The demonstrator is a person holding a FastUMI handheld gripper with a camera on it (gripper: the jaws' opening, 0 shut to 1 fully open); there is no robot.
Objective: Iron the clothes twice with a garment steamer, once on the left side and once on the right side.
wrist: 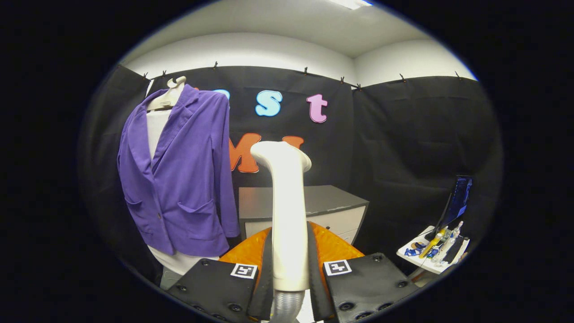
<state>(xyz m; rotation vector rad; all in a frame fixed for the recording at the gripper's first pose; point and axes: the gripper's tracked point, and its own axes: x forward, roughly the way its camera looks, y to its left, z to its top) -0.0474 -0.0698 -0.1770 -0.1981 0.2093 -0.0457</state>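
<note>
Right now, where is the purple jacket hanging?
In the gripper view, the purple jacket hangs on a hanger against the black booth wall, beyond and left of the steamer that the gripper clamps.

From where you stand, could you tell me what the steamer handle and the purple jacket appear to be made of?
Steamer handle, clamped between the gripper fingers: smooth cream plastic, judging by its soft sheen. Purple jacket, hanging beyond them: matte woven or knit fabric, faintly ribbed at the lapel; fibre unclear.
</note>
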